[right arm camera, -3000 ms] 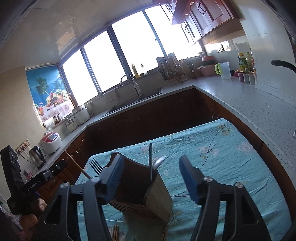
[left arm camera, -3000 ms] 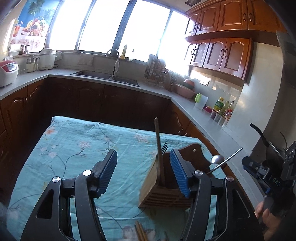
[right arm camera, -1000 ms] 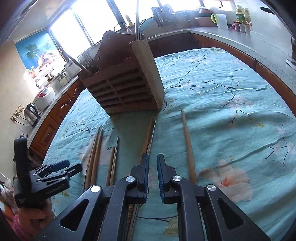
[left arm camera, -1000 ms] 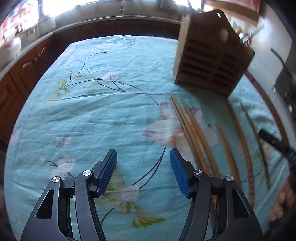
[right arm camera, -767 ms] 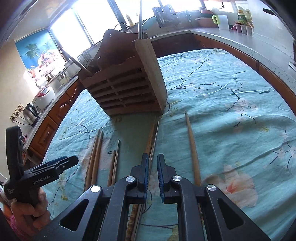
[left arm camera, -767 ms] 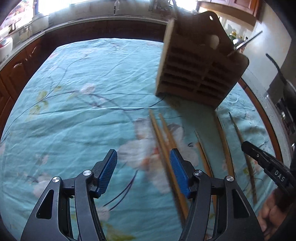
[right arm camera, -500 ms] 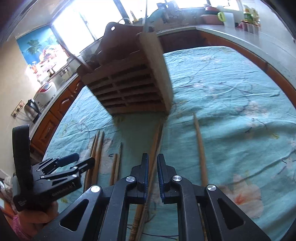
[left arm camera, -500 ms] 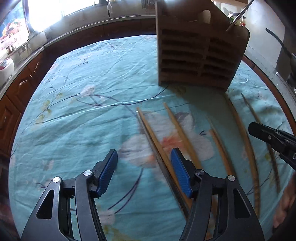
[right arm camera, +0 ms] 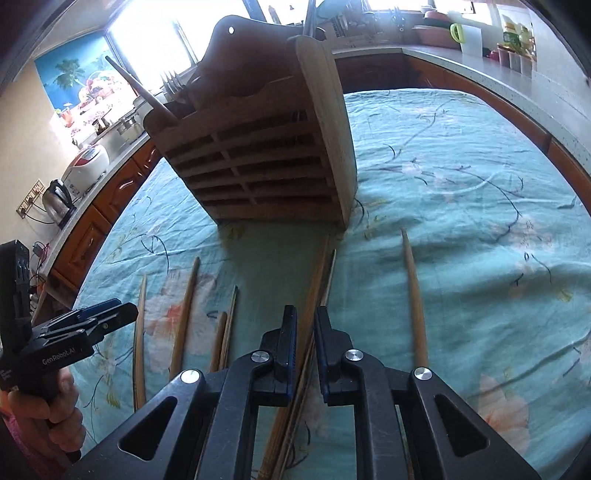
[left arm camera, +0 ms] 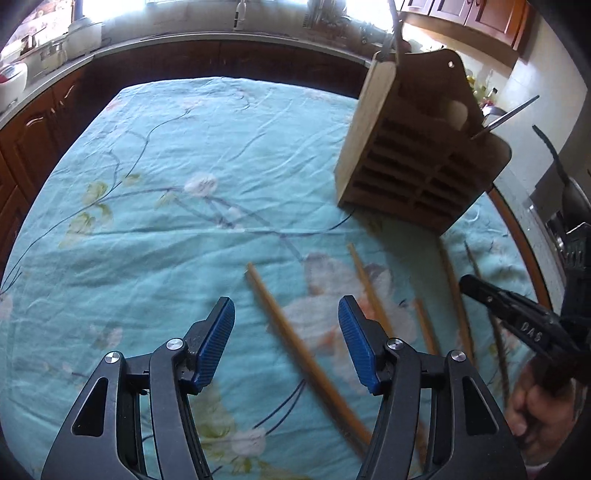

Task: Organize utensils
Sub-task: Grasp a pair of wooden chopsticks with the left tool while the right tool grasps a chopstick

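You were at the pick-up step. Your right tool was clenched on a pair of chopsticks lying on the desk before the wooden holder. Your left tool hung released over another chopstick. Next, I judge: lift, then drop them into the holder.

A teal floral cloth covers the table, with dark wooden cabinets and a pale counter curving around it. On the counter stand a rice cooker and a kettle at one end, a white jug and small jars at the other. A tap stands below the bright windows, beside a palm-tree poster.
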